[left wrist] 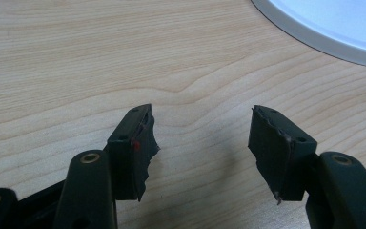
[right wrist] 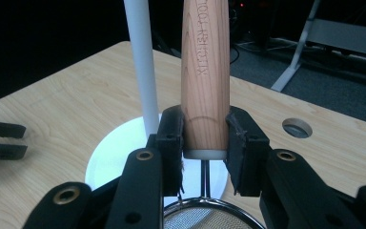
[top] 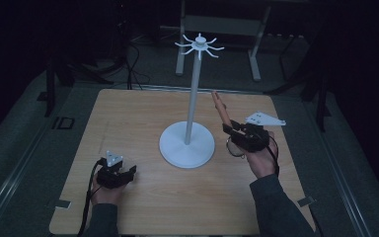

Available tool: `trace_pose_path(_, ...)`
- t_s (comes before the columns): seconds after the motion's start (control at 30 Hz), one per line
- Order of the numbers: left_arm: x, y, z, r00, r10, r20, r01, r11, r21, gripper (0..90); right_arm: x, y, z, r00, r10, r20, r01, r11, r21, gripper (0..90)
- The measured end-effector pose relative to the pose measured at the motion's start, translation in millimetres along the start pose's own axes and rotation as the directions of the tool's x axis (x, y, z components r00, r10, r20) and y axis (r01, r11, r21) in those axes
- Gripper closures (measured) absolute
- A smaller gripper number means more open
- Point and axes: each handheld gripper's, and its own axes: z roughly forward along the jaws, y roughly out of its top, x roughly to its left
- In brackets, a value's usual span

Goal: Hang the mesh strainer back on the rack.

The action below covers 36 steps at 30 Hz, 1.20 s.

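A small strainer has a wooden handle (right wrist: 205,71) stamped with letters and a round mesh bowl (right wrist: 206,220). My right gripper (right wrist: 205,143) is shut on the lower end of that handle, just above its metal collar. In the high view the handle (top: 220,106) points up and away from the right gripper (top: 234,130), and the bowl (top: 234,148) hangs near the hand. A white stand has a round base (top: 186,144), a tall pole (top: 192,94) and a ring of hooks (top: 199,45) on top. My left gripper (left wrist: 202,143) rests open on the table (top: 143,113), with nothing between its fingers.
The stand's pole (right wrist: 140,62) rises just left of the held handle. The base's rim (left wrist: 324,33) lies ahead and right of the left gripper (top: 126,174). A round hole (right wrist: 297,127) sits in the tabletop at the right. Metal frame legs (top: 254,59) stand beyond the table's far edge.
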Motion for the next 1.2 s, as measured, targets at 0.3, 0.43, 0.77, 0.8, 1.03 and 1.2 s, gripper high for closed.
trace_pose_path(0.3, -0.4, 0.2, 0.4, 1.0, 0.004, 0.0, -0.004, 1.0, 0.003, 41.6, 2.5, 3.1, -2.3, 0.9997, 0.019, -0.013, -0.019, 1.0, -0.021, 69.4)
trace_pose_path(0.43, -0.7, 0.2, 0.8, 1.0, 0.005, 0.001, -0.005, 1.0, 0.003, 41.6, 3.4, 5.0, -4.2, 0.9997, 0.019, -0.014, -0.02, 0.999, -0.028, 69.4)
trace_pose_path(0.77, -0.7, 0.3, 0.9, 1.0, 0.007, 0.002, -0.007, 1.0, 0.004, 41.6, 8.6, 13.3, -10.8, 0.9998, 0.01, -0.018, -0.011, 0.999, -0.054, 69.4)
trace_pose_path(0.8, -0.7, 0.4, 0.9, 1.0, 0.008, 0.002, -0.008, 1.0, 0.005, 41.6, 8.9, 14.1, -11.2, 0.9998, 0.008, -0.018, -0.009, 0.998, -0.055, 69.4)
trace_pose_path(1.03, -0.5, 0.5, 0.8, 1.0, 0.007, 0.002, -0.007, 1.0, 0.005, 41.6, 10.2, 18.7, -14.1, 0.9997, 0.015, -0.018, -0.016, 0.997, -0.074, 69.4)
trace_pose_path(1.2, -0.4, 0.5, 0.7, 1.0, 0.005, 0.001, -0.005, 1.0, 0.005, 41.6, 10.3, 22.7, -16.7, 0.9994, 0.024, -0.026, -0.026, 0.996, -0.091, 69.4)
